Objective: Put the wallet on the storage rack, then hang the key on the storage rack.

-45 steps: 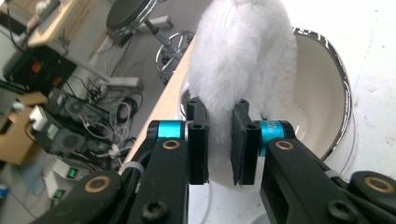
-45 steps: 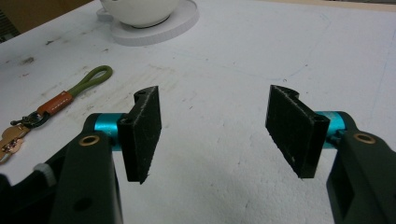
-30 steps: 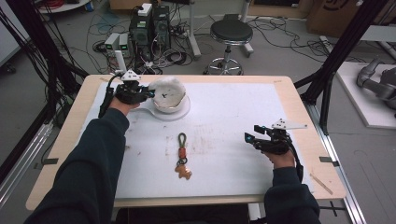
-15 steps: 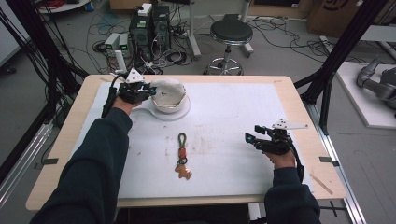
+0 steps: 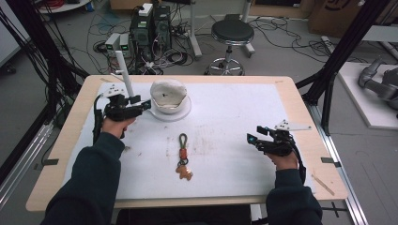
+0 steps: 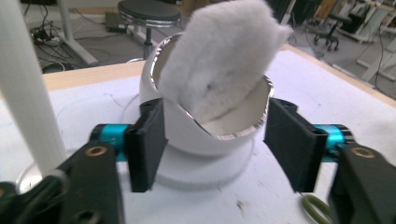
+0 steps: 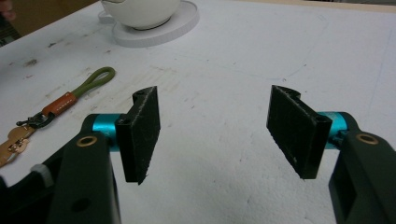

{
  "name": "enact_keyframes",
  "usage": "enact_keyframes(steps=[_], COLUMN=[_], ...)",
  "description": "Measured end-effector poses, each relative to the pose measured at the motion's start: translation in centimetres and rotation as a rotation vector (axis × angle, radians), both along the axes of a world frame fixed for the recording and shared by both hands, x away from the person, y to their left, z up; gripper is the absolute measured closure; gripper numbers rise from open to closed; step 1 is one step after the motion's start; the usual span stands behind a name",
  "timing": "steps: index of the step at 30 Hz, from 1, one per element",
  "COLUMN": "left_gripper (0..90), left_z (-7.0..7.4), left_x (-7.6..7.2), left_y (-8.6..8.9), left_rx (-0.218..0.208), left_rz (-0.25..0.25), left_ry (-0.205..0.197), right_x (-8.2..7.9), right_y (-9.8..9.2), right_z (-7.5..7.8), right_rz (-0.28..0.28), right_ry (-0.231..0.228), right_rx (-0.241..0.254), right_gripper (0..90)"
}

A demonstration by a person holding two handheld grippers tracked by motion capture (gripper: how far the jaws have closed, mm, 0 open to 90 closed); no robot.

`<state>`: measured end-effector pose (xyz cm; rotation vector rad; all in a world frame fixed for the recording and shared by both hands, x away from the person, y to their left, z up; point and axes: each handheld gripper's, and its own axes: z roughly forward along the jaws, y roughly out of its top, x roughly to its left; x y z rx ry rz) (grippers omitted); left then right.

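- Since the earlier high views, the left gripper (image 5: pixel 141 107) is sitting farther out toward the surface's left edge, drawn back from the white bowl (image 5: pixel 169 97), and the fluffy white cloth (image 5: pixel 168 90) is now lying bunched over the bowl's top.
- Its jaws have just been opening; in the left gripper view they are standing spread, one on each side of the bowl (image 6: pixel 205 126), with the cloth (image 6: pixel 224 56) poking up out of the rim beyond them and nothing pinched between the pads.
- The bowl is sitting on a round white coaster (image 5: pixel 184 112) near the far edge of the surface (image 5: pixel 234 159), left of its middle.
- A white post (image 5: pixel 123 70) is standing upright just beyond the left gripper, near the far left corner.
- The right gripper (image 5: pixel 256 139) is hovering near the right edge, its jaws spread wide over bare surface in the right gripper view (image 7: pixel 212 135).
- A keychain (image 5: pixel 183 157) with an olive loop, a brown leather band and a small tan charm is lying near the middle, toward the near edge, well apart from both grippers.
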<state>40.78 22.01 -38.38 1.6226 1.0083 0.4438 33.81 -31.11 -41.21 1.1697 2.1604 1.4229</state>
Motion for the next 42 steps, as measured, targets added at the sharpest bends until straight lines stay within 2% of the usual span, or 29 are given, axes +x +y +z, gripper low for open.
enact_keyframes(steps=[2,3,5,8,10,13,16,19,23,27,32,35,38,42], left_gripper=[33.0,25.6,24.1,21.0,21.0,21.1,21.0,21.1,21.1,21.1,21.1,21.2,21.5,22.0], left_z=[-0.3,-0.6,-1.2,-2.2,-2.7,-3.3,-3.3,-3.6,-3.9,-3.6,-3.5,-3.6,-3.8,-4.2], left_x=[-1.5,-2.3,-3.7,-5.3,-6.0,-6.8,-6.9,-6.9,-6.9,-6.9,-7.1,-7.3,-7.2,-7.3], left_y=[0.3,0.4,0.6,0.7,0.7,0.9,1.2,1.6,1.6,0.8,-0.4,-0.7,-0.5,-0.3], left_rx=[-0.007,-0.009,-0.013,0.002,0.006,0.028,0.047,0.047,0.058,0.075,0.099,0.111,0.106,0.098], left_rz=[0.023,0.037,0.042,0.044,0.048,0.055,0.062,0.076,0.086,0.083,0.062,0.051,0.049,0.045], left_ry=[-0.027,-0.040,-0.061,-0.065,-0.070,-0.071,-0.082,-0.081,-0.063,-0.067,-0.068,-0.055,-0.039,-0.010], right_x=[-0.1,-0.1,-0.1,-0.2,-0.1,0.0,0.2,0.4,0.5,-0.2,-0.9,-0.7,-0.4,0.2], right_y=[-0.1,-0.3,-0.4,-0.5,-0.6,-0.6,-0.7,-0.6,-0.6,-0.8,-1.6,-1.7,-1.4,-0.9], right_z=[0.1,0.2,0.2,0.3,0.4,0.4,0.3,0.2,0.1,0.1,0.2,0.3,0.2,-0.2], right_rz=[-0.009,-0.024,-0.031,-0.052,-0.063,-0.068,-0.081,-0.092,-0.103,-0.108,-0.125,-0.134,-0.129,-0.114], right_ry=[-0.002,-0.009,-0.011,-0.014,-0.018,-0.012,-0.007,-0.003,-0.002,-0.003,-0.008,-0.008,-0.007,0.011], right_rx=[-0.007,-0.028,-0.037,-0.073,-0.099,-0.104,-0.106,-0.126,-0.143,-0.142,-0.120,-0.110,-0.108,-0.127], right_gripper=[33.4,30.4,29.3,24.5,21.5,21.5,21.5,21.5,21.5,21.5,21.5,21.5,21.5,21.6])
